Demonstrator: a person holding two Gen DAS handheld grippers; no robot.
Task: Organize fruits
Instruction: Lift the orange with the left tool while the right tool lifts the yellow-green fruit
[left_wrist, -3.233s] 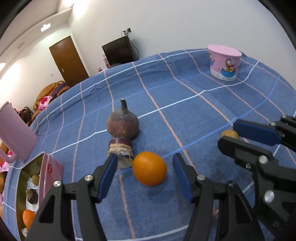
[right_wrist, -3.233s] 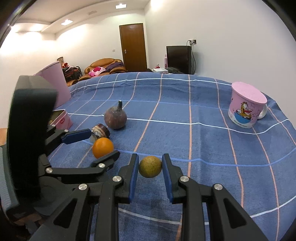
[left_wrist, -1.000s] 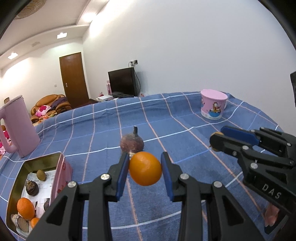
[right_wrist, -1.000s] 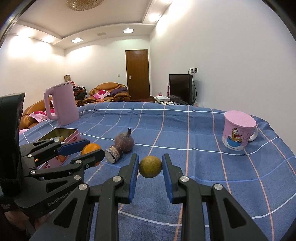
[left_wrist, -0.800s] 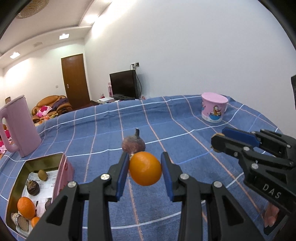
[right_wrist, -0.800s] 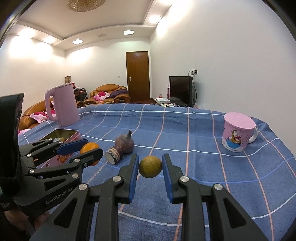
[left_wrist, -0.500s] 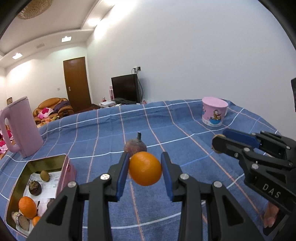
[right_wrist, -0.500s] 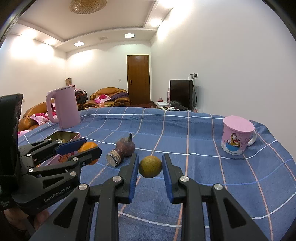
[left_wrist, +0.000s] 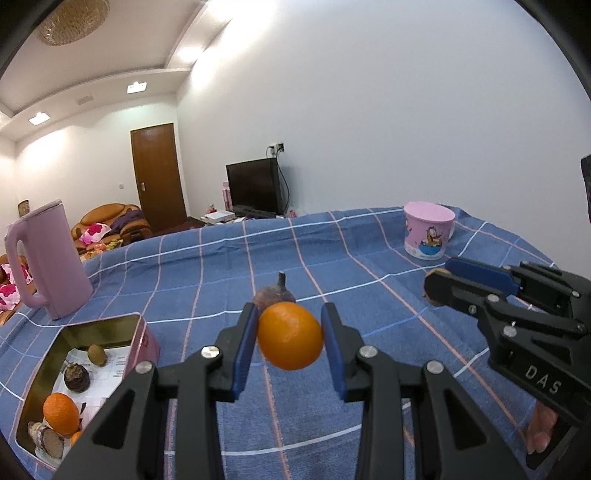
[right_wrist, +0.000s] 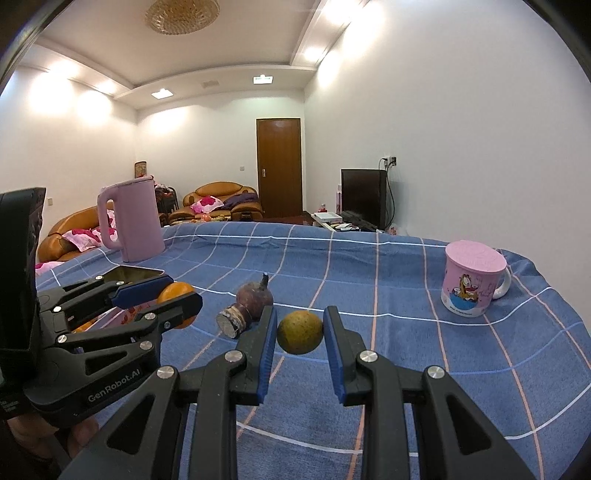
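The left gripper (left_wrist: 290, 341) pinches an orange (left_wrist: 290, 340) between its blue pads, clear of the blue checked tablecloth (left_wrist: 369, 273), while the right gripper (right_wrist: 300, 332) pinches a yellow-green fruit (right_wrist: 300, 332) the same way, also lifted off the cloth. The open tin (left_wrist: 48, 365), already holding an orange and several darker fruits, sits to the near left, its pink wall facing the held orange. On the cloth beyond the grippers lie a purple stemmed fruit (right_wrist: 255, 295) and, touching it, a cut stub (right_wrist: 232, 322). A pink jug (left_wrist: 44, 262) stands far left and a lidded pink cartoon mug (right_wrist: 472, 282) far right. The main risk looks like slip: both fruits are round and smooth, held only at two small contact patches, so a quick swing toward the tin could roll one out. The two grippers also sit near each other, so crossing paths to the tin invites a knock. A release above the tin's rim could bounce the orange off the wall, or onto the fruit already inside.
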